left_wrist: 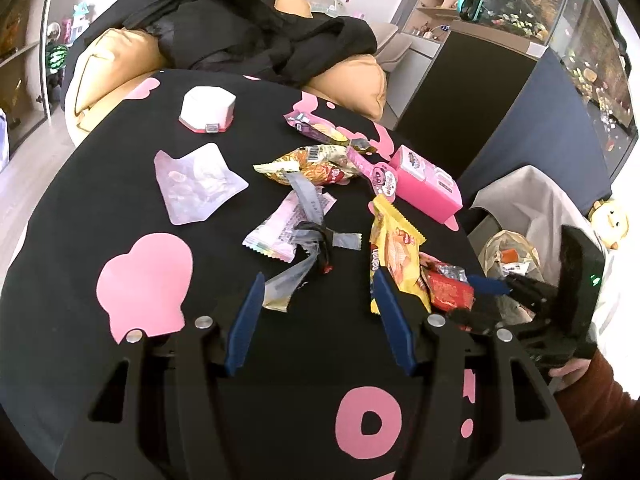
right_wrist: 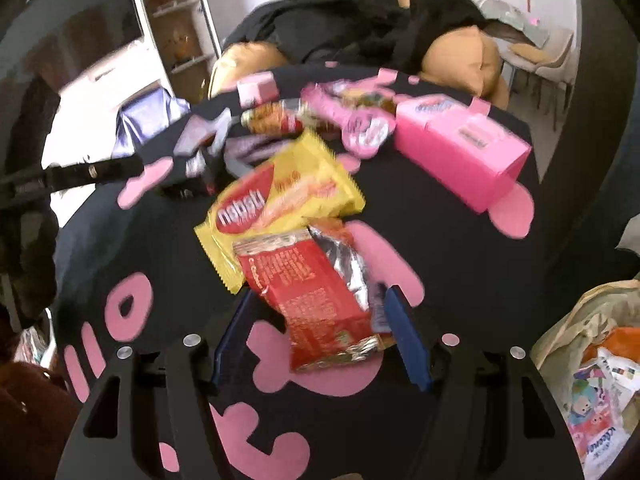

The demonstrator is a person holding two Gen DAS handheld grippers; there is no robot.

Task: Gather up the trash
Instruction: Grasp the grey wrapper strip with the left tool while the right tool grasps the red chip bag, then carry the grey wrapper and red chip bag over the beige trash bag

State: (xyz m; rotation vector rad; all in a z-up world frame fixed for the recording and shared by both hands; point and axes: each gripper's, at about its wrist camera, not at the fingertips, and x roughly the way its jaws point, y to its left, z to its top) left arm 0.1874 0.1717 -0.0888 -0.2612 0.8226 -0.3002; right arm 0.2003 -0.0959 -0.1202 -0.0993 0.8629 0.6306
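Wrappers lie scattered on a black table with pink shapes [left_wrist: 144,276]. My left gripper [left_wrist: 320,280] is open and empty; its fingers flank a grey crumpled wrapper [left_wrist: 296,276] just ahead. My right gripper [right_wrist: 318,300] is open, with a red wrapper [right_wrist: 316,296] lying between its fingers; they do not press it. That red wrapper [left_wrist: 450,290] and the right gripper [left_wrist: 492,286] also show in the left wrist view. A yellow wafer wrapper [right_wrist: 280,196] lies just beyond, partly under the red one. A pink box [right_wrist: 460,148] lies farther right.
A trash bin lined with a bag [left_wrist: 516,216] stands off the table's right edge, with trash inside [right_wrist: 600,380]. A white and pink container [left_wrist: 208,108], a clear pouch [left_wrist: 196,184] and more snack wrappers [left_wrist: 316,160] lie farther back. A sofa with black clothes [left_wrist: 240,28] is behind.
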